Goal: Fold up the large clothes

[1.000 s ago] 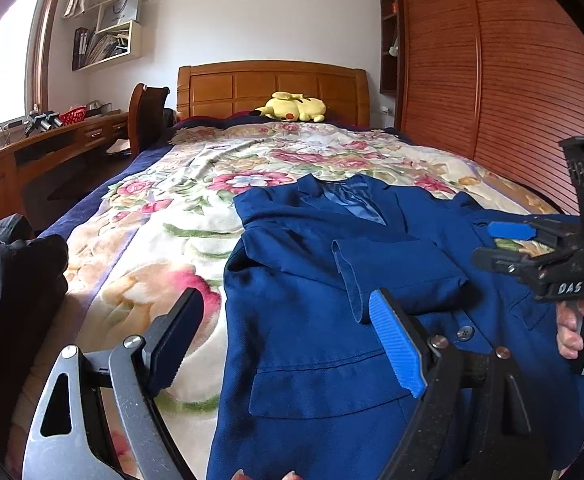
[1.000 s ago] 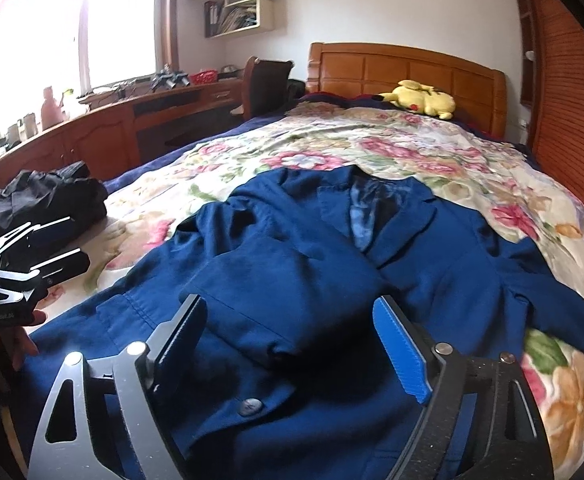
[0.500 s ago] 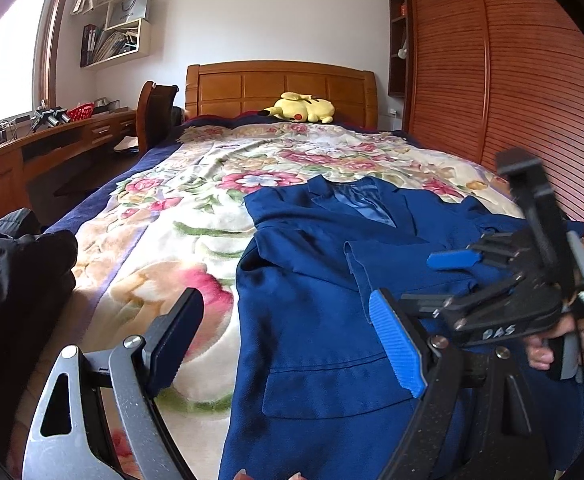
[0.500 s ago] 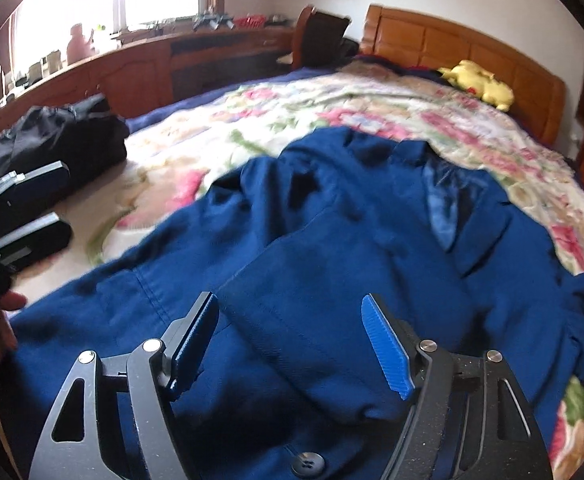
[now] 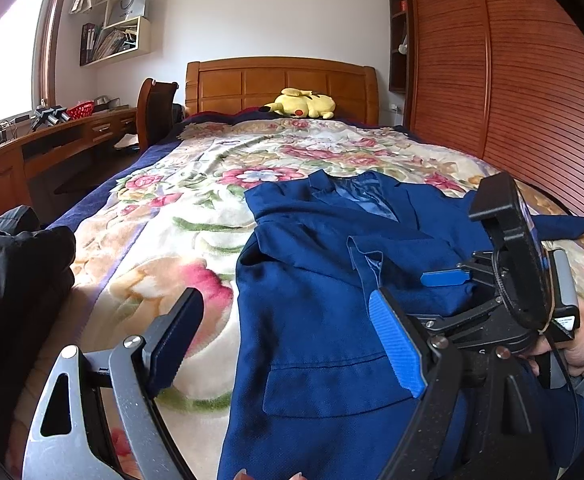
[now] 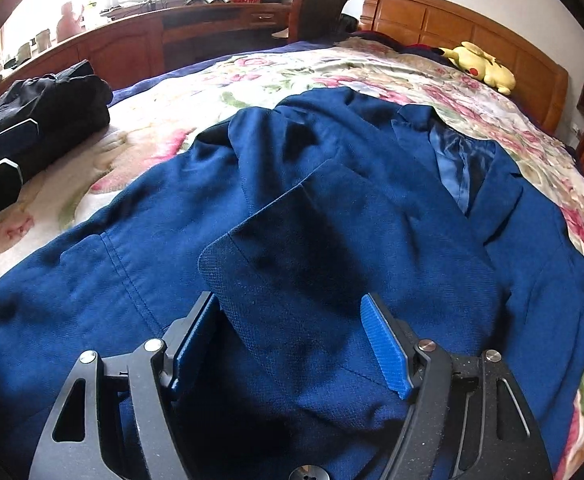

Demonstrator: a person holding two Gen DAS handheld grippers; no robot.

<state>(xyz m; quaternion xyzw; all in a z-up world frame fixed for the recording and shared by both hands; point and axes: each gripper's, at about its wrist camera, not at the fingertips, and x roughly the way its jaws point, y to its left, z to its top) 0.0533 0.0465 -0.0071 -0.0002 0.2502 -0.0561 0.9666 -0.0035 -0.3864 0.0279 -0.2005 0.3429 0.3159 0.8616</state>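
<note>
A blue suit jacket (image 5: 312, 320) lies face up on the flowered bedspread (image 5: 180, 232), collar toward the headboard. One sleeve (image 6: 332, 264) is folded across its chest. My right gripper (image 6: 288, 304) is tilted down over that sleeve's cuff and its jaws are closing, with the cuff between the blue pads; the pads do not visibly press it. In the left wrist view the right gripper (image 5: 452, 284) sits low over the jacket's middle, held by a hand. My left gripper (image 5: 284, 304) hovers open over the jacket's left edge, holding nothing.
A black garment (image 5: 12, 280) is heaped at the bed's near left edge. A yellow plush toy (image 5: 302, 104) lies by the wooden headboard (image 5: 280, 80). A desk (image 5: 52, 140) and chair (image 5: 156, 108) stand left of the bed, a wooden wardrobe (image 5: 512, 100) right.
The right gripper came in lower and closer over the folded sleeve, tilting down, and its jaws narrowed around the cuff. The left gripper stayed put and open.
</note>
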